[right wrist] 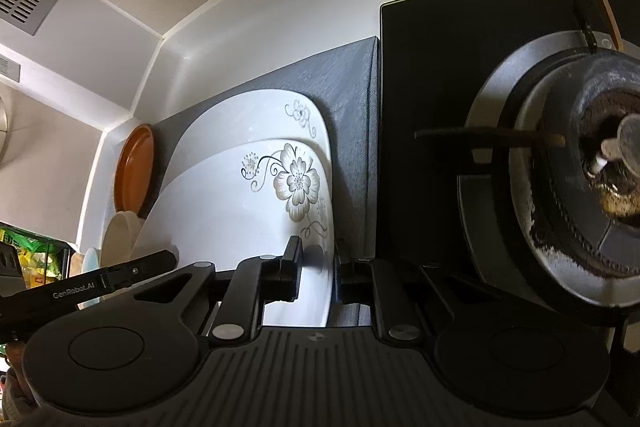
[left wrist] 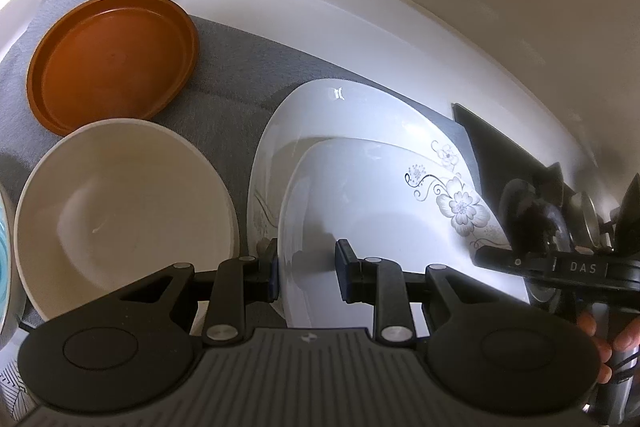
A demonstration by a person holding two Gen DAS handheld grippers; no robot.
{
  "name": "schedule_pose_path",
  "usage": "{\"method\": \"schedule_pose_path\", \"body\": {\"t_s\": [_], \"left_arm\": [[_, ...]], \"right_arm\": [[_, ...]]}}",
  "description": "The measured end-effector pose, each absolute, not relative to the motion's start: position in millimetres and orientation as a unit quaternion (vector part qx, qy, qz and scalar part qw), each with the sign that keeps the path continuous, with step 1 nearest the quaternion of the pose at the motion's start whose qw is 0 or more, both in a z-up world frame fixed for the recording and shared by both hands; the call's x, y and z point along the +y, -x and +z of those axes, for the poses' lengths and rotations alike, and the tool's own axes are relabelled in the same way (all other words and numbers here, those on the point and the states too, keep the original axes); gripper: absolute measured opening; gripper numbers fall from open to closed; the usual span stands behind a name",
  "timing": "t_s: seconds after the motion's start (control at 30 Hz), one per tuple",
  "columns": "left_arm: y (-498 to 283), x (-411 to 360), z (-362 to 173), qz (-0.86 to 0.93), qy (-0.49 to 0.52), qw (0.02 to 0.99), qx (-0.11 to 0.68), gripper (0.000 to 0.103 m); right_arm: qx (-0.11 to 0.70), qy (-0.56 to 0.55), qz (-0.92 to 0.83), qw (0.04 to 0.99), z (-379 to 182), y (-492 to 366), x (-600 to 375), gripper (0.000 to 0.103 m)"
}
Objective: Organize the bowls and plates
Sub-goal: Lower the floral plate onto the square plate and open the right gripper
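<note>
Risk: top plate (left wrist: pixel 360 227) slips. My left hand-held gripper (left wrist: pixel 306 273) pinches its left rim, my right hand-held gripper (right wrist: pixel 318 273) its right rim, both nearly closed on thin glazed edges. It hangs just over the matching floral plate (left wrist: pixel 320 111) on the grey tabletop (left wrist: pixel 232 67). Uneven pull tilts it. Burner (right wrist: pixel 560 167) is near my right; bowl (left wrist: pixel 120 203) near my left.

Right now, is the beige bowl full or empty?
Empty: the left wrist view shows the beige bowl's bare inside, with nothing in it.
</note>
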State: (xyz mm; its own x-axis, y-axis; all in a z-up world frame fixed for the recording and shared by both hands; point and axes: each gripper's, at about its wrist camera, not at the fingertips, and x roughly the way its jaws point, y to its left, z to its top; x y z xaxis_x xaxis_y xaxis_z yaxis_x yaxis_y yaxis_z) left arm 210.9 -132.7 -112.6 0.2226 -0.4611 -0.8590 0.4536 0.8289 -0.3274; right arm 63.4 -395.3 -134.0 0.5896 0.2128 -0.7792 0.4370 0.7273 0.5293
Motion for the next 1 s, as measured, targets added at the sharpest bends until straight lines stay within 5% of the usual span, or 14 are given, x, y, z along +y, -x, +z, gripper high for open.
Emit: {"method": "schedule_pose_path", "body": {"t_s": [0.57, 1.0], "left_arm": [[-218, -133, -113, -0.286, 0.019, 0.783, 0.552, 0.031], [-210, -145, -109, -0.311, 0.025, 0.773, 0.553, 0.075]], "right_arm": [[0.432, -0.356, -0.075, 0.825, -141, -74, -395, 0.02], [0.41, -0.34, -0.08, 0.842, -143, -75, -390, 0.02]]}}
